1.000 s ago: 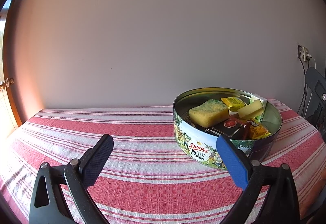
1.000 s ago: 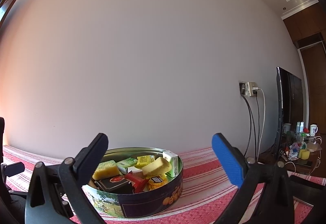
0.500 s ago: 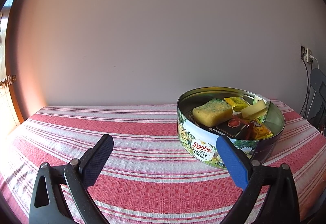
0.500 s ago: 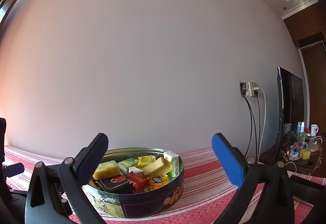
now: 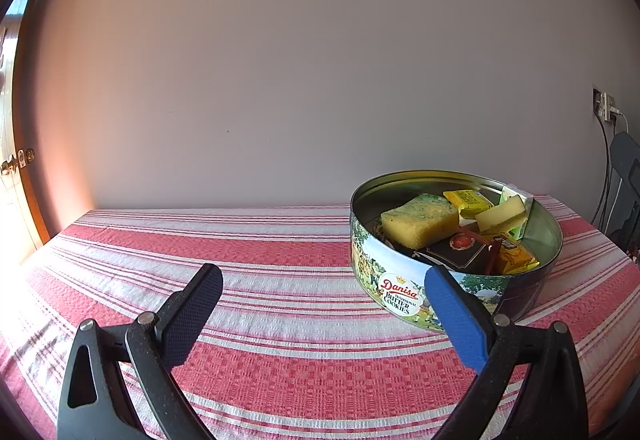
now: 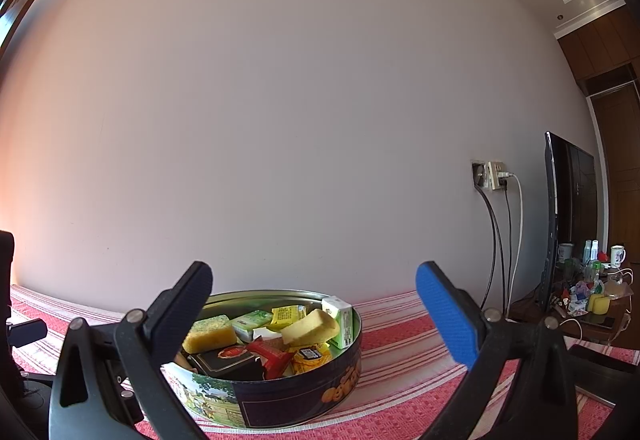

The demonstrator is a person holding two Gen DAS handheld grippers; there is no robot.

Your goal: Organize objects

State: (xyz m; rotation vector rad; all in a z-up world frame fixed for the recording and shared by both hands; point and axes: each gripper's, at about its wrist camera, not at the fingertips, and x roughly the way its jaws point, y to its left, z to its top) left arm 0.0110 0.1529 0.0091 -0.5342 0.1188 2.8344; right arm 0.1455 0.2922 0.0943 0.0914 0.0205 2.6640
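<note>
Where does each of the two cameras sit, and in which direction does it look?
Left wrist view: sits on the left gripper, low over the striped tablecloth, facing the wall; cookie tin ahead to the right; its own open fingers show.
Right wrist view: sits on the right gripper, facing the same wall; the tin lies low, left of centre, a dark screen far right; its open fingers show.
Shared: the tin, tablecloth, wall, socket.

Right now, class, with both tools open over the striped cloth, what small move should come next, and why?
Probably ease the right tool down toward the pale yellow sponge: it lies on top of the pile in the Danisa cookie tin, nearest between the open jaws. The left tool is empty and beside the tin.
</note>
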